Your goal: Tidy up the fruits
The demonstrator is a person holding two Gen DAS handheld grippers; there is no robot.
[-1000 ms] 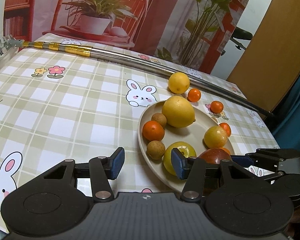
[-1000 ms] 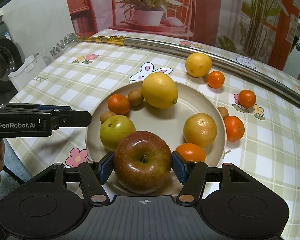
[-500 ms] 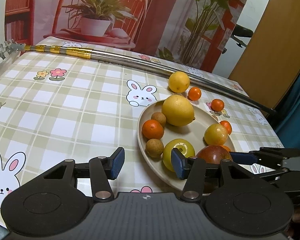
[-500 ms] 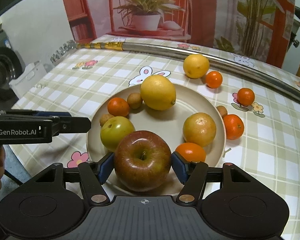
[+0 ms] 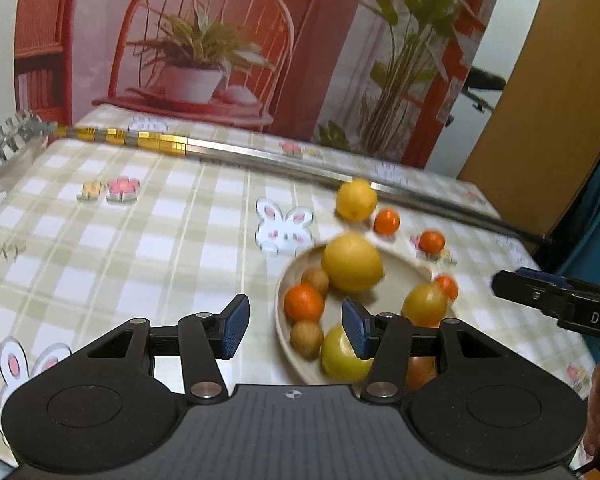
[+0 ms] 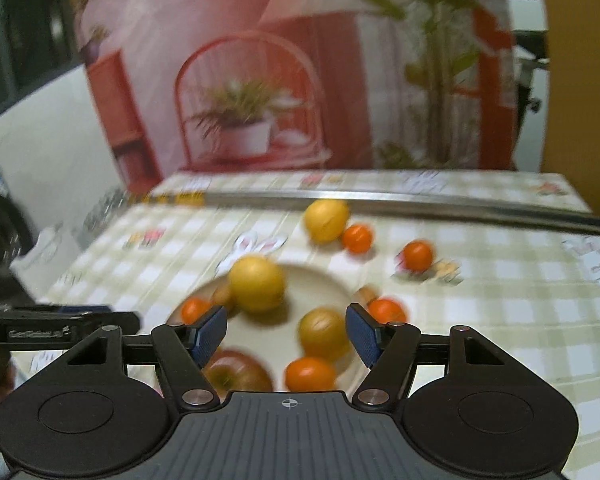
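With the red-brown apple [image 6: 236, 374] resting at 6 o'clock on the beige round plate [image 6: 320, 280], the right tool [image 6: 286, 334] was opening empty above it, the left tool [image 5: 294, 330] part-open and empty; next, fetch a loose orange tangerine [image 6: 418, 256] from the checked surface [image 6: 500, 320].

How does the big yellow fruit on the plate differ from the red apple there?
The big yellow round fruit is plain yellow and sits at the far side of the beige plate; the dark red apple is reddish with green patches and sits at the near edge. Both rest on the plate, untouched by any jaws.
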